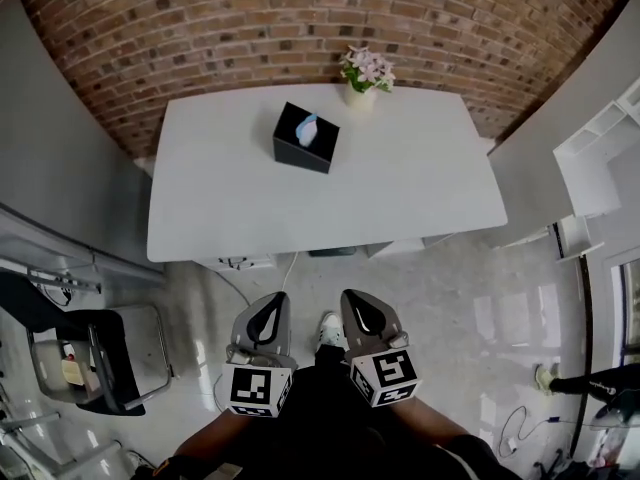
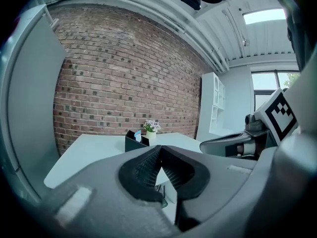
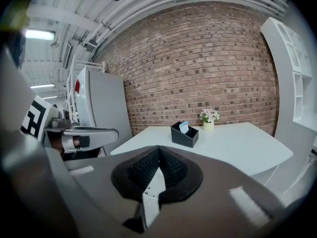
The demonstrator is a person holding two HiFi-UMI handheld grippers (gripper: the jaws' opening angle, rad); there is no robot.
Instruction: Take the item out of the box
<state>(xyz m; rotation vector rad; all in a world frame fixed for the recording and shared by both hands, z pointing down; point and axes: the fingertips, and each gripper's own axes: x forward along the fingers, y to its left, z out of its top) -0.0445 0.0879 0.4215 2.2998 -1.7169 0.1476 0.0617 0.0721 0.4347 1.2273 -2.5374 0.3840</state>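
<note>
A black open-topped box stands toward the back of the white table, with a pale blue item sticking out of its top. The left gripper view has the box and the item far ahead. So does the right gripper view, with the box and the item at a distance. My left gripper and right gripper hang side by side over the floor, well short of the table's near edge. Both are shut with nothing between their jaws.
A small vase of pink flowers stands behind the box by the brick wall. A black chair is at the left, white shelving at the right, a tall grey cabinet to the left. Someone's shoe is at the far right.
</note>
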